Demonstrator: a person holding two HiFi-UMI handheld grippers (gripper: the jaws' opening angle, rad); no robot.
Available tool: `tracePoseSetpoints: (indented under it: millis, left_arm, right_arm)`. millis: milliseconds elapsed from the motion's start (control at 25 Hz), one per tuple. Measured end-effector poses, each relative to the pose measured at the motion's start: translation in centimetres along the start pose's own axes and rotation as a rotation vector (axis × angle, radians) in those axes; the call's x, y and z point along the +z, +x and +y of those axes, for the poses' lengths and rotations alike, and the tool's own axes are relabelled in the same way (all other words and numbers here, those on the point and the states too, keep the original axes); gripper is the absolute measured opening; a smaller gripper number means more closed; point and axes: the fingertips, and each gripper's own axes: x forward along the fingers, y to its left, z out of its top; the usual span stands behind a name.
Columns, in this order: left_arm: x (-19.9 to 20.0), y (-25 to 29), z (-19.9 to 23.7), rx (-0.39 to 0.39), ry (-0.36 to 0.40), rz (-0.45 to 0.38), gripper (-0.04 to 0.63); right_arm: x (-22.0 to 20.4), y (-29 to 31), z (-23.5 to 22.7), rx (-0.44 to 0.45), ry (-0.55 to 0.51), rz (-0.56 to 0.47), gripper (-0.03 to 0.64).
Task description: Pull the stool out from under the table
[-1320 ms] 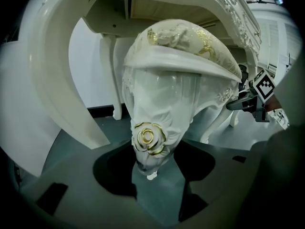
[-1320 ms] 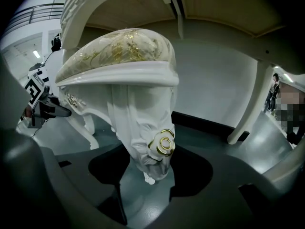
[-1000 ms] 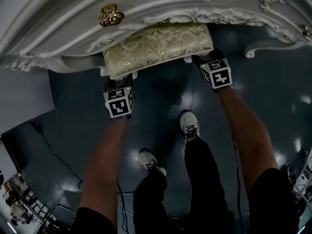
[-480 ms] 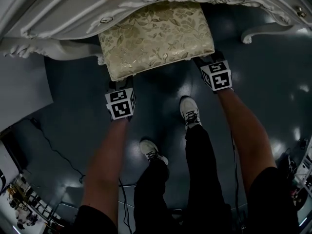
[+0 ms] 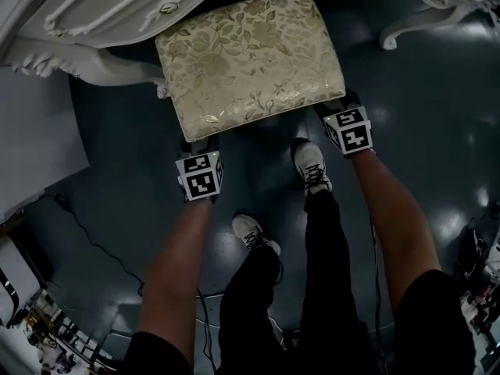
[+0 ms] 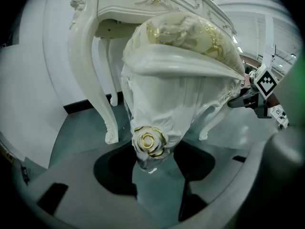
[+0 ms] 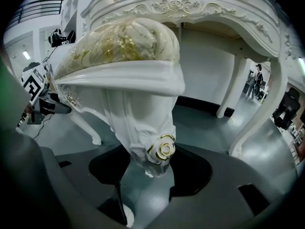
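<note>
Stool (image 5: 250,53) sits mostly out from under the dressing table (image 5: 86,22), left gripper (image 5: 197,148) and right gripper (image 5: 337,109) each clamped on a front leg (image 6: 148,128); probably best drawn evenly away from the table, seat level, to avoid twisting.

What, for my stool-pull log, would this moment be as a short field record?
stool: cushioned seat mostly clear of the table edge
left gripper: closed on the stool's left front leg
right gripper: closed on the right front leg
stance: person faces the stool, one gripper at each near corner
</note>
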Motion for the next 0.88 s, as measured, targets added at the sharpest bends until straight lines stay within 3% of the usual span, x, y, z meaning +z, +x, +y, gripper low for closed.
tracePoseSetpoints:
  millis: [120, 280, 360, 520, 880]
  left_arm:
    - [-4.7, -3.8, -2.0, -0.016, 0.005, 0.021, 0.249]
    - [-18.8, -14.5, -8.7, -0.037, 0.035, 0.028, 0.249]
    - [-22.4, -17.1, -10.4, -0.041, 0.054, 0.021, 0.249]
    - [-21.6, -16.9, -9.9, -0.014, 0.058, -0.007, 0.249]
    - [-23.2, -17.6, -10.5, 0.023, 0.049, 0.058, 0.247]
  right_arm:
    - [-4.6, -3.6, 3.1, 0.001, 0.012, 0.022, 0.279]
    - [-18.8, -14.3, 11.2, -0.018, 0.027, 0.023, 0.278]
    - [-22.7, -17.1, 13.3, -0.028, 0.035, 0.013, 0.279]
    - [-21.7, -16.9, 13.0, -0.034, 0.026, -0.017, 0.278]
    - [-23.1, -17.5, 13.5, -0.010, 0.020, 0.019, 0.276]
